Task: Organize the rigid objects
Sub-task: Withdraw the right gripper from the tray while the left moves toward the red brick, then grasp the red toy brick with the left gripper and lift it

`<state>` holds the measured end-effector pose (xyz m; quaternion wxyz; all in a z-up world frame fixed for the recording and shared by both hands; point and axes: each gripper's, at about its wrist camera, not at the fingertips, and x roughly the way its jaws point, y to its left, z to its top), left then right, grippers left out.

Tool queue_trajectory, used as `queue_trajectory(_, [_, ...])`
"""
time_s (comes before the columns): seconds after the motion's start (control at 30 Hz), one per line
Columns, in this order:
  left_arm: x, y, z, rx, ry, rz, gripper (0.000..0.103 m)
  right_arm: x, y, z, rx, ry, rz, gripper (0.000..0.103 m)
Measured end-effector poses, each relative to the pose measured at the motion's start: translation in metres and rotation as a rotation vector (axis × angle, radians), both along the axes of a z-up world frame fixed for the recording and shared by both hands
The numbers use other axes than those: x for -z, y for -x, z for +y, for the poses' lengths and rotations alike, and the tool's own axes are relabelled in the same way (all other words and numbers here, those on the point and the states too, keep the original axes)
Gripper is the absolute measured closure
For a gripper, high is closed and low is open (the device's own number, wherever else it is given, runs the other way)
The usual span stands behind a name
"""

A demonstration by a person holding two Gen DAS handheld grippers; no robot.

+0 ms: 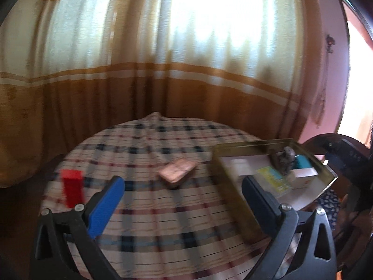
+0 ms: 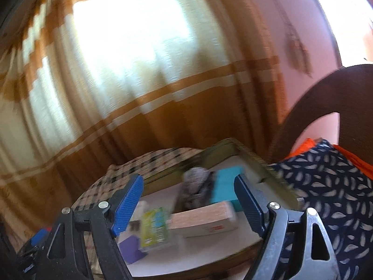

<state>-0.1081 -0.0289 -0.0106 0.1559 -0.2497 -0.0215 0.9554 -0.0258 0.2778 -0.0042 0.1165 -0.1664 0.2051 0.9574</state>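
Note:
In the left wrist view a red block [image 1: 71,189] stands at the left of the plaid-covered round table [image 1: 149,221]. A flat pinkish-brown box [image 1: 177,170] lies near the middle. My left gripper [image 1: 181,183] hangs open above the cloth with nothing between its fingers, the brown box just beyond them. An olive metal tray [image 1: 218,163] at the right holds several items. In the right wrist view my right gripper [image 2: 188,179] is open over that tray [image 2: 251,156]. Below it are a grey figurine [image 2: 195,186], a teal box [image 2: 225,182], a pale long box [image 2: 202,219], a yellow-green pack [image 2: 155,226] and a purple block [image 2: 131,248].
A brown and cream curtain [image 1: 163,81] hangs close behind the table. A dark wooden chair back [image 2: 314,98] with a navy patterned cushion [image 2: 331,186] stands right of the tray. The pink wall [image 1: 331,70] is at the far right.

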Motion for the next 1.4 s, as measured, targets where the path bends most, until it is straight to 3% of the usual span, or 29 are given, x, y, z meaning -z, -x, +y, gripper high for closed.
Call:
queue_trajectory(0.2, [0.006,0.003,-0.044,-0.125,0.019,-0.024,0.001,-0.003,0.026,-0.055,-0.159,-0.041,-0.029,0.021])
queue_trajectory(0.57, [0.034,0.042,-0.096,-0.339,0.060,-0.197,0.001,-0.003,0.055,-0.136,-0.360,-0.091,-0.074,0.021])
queue_trajectory(0.97, [0.041,0.055,-0.105,-0.373,0.043,-0.217,0.001,0.009,0.078,-0.166,-0.413,-0.112,-0.139,0.021])
queue_trajectory(1.4, [0.045,0.068,-0.100,-0.401,0.088,-0.238,0.001,0.023,0.116,-0.194,-0.466,-0.073,-0.224,0.021])
